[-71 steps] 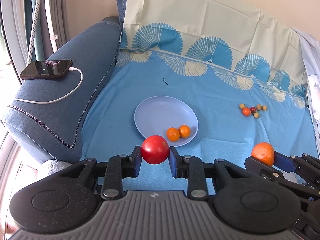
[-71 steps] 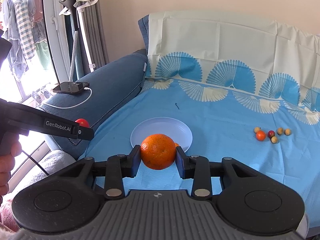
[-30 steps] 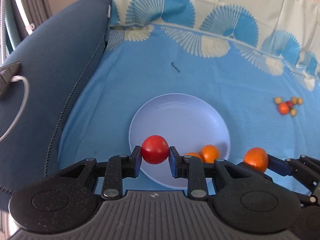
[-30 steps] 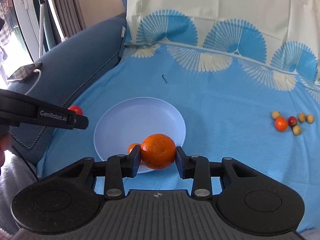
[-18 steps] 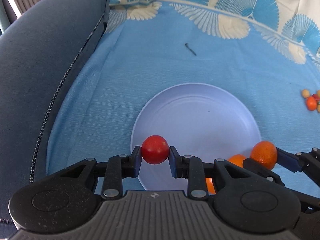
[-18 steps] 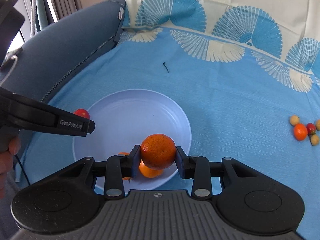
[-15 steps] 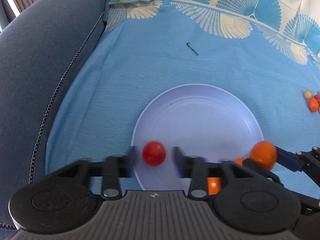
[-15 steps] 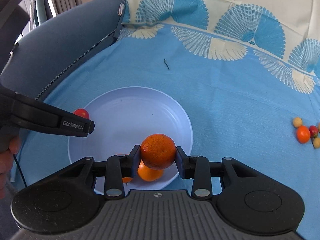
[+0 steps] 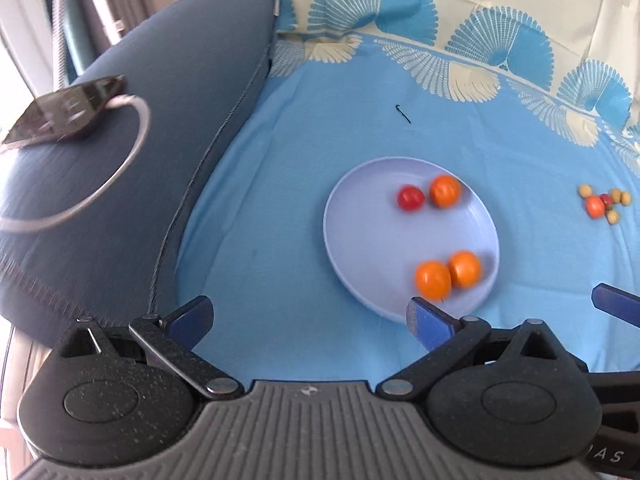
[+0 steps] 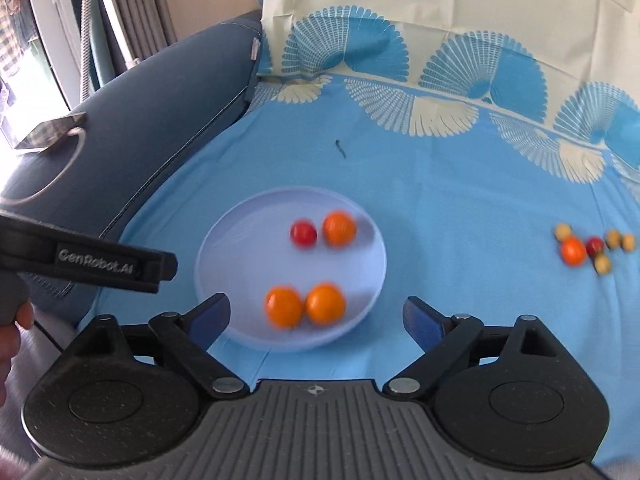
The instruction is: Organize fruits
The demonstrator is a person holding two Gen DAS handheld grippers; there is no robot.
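Note:
A pale blue plate (image 9: pixel 332 216) (image 10: pixel 208 264) lies on the blue cloth. On its far part rest a red tomato (image 9: pixel 411 198) (image 10: pixel 303 233) and a large orange (image 9: pixel 445 191) (image 10: pixel 339 229), side by side. Two small oranges (image 9: pixel 433 279) (image 10: pixel 284 306) sit at its near edge. My left gripper (image 9: pixel 308 312) hovers to the plate's near left, its jaws opening wide with nothing between them. My right gripper (image 10: pixel 316 314) hangs over the plate's near rim, its jaws also opening and holding nothing. A cluster of small fruits (image 9: pixel 604 204) (image 10: pixel 592 248) lies on the cloth to the right.
A dark blue sofa arm (image 9: pixel 168 92) rises at the left, with a phone (image 9: pixel 64 110) and its white cable on it. A small dark scrap (image 9: pixel 403 113) lies on the cloth beyond the plate. A patterned sheet covers the sofa back. A person's hand (image 10: pixel 12 332) holds the left gripper.
Both grippers opened and let go of their fruit. The tomato and the large orange now lie on the plate's far part. Both grippers drew back from the plate.

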